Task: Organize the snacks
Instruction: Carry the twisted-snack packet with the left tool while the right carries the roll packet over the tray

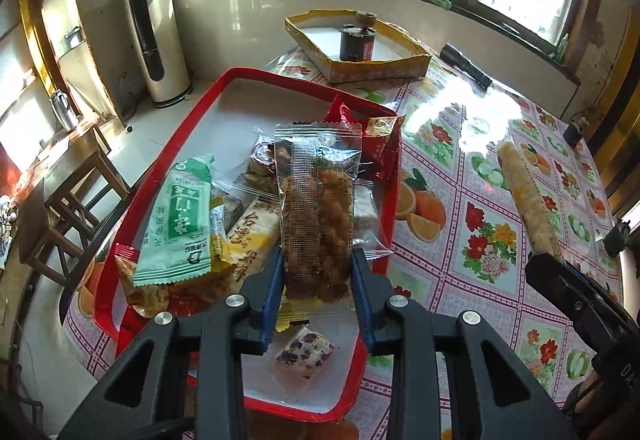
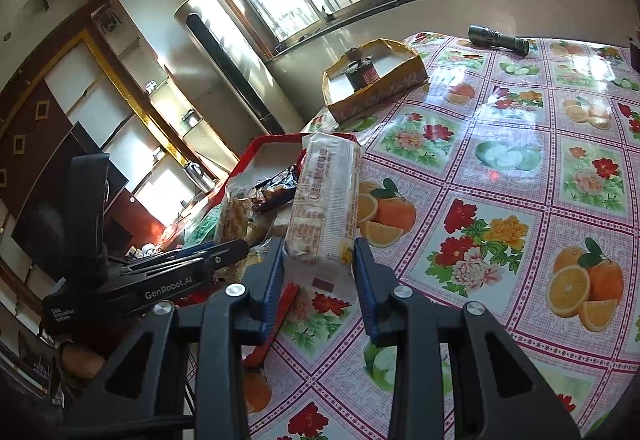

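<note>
My left gripper (image 1: 317, 264) is shut on a clear packet of brown fried snack (image 1: 318, 215) and holds it upright above the red tray (image 1: 160, 175). The tray holds several snacks, among them a green packet (image 1: 182, 220), a yellow-white packet (image 1: 254, 232) and a nougat square (image 1: 306, 354). My right gripper (image 2: 318, 254) is shut on a white rice-cracker packet (image 2: 326, 199), held upright over the table just right of the tray (image 2: 248, 159). That packet (image 1: 526, 195) and right gripper also show at the right of the left wrist view. The left gripper's snack (image 2: 234, 217) shows in the right wrist view.
The table has a fruit-and-flower oilcloth (image 2: 500, 199). A yellow cardboard box (image 1: 360, 51) with a dark can (image 1: 356, 41) stands at the far side. A black flashlight (image 1: 466, 65) lies near the window. A wooden stool (image 1: 76, 207) stands left of the table.
</note>
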Motion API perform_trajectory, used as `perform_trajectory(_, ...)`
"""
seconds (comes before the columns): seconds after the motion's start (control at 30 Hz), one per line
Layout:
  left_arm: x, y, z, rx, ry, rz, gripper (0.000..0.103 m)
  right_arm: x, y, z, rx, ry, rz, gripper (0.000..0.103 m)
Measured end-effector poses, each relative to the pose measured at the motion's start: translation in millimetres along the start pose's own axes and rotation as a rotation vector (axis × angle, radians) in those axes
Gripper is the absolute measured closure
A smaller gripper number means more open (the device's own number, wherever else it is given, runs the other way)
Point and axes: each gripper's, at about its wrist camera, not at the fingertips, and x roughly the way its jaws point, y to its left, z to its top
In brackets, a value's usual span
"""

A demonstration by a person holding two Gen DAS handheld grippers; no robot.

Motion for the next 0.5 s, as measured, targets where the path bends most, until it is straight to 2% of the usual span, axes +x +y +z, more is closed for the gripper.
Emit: perform_trajectory(0.5, 13, 40, 12, -0.054, -0.002, 0.063, 0.071, 74, 48, 31, -0.098, 0.065, 0.073, 0.067)
